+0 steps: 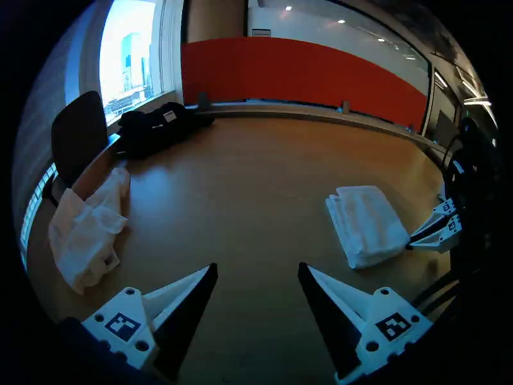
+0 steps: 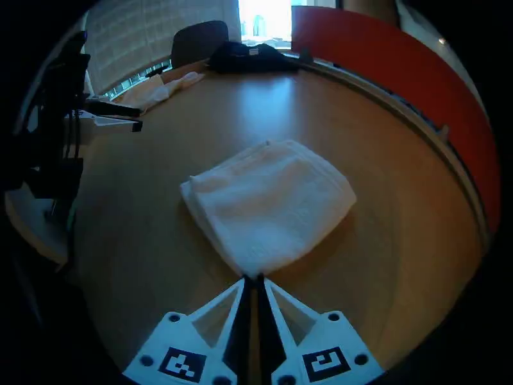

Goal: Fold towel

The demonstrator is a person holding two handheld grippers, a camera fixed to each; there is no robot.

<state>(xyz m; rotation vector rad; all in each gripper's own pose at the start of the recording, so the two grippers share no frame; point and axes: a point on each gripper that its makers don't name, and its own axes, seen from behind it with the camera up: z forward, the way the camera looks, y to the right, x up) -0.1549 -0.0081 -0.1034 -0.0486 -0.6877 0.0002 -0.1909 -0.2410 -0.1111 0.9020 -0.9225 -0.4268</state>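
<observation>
Towel (image 2: 269, 202) diagonal, corner toward right gripper (image 2: 253, 279).

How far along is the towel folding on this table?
Done: the towel lies as a compact folded stack on the table. In hand: the right claw is shut, tips at the towel's near corner; whether it pinches fabric is unclear. The left claw hangs open over bare wood. Left: likely just backing away, though a crumpled white cloth beside the chair may be next.
</observation>
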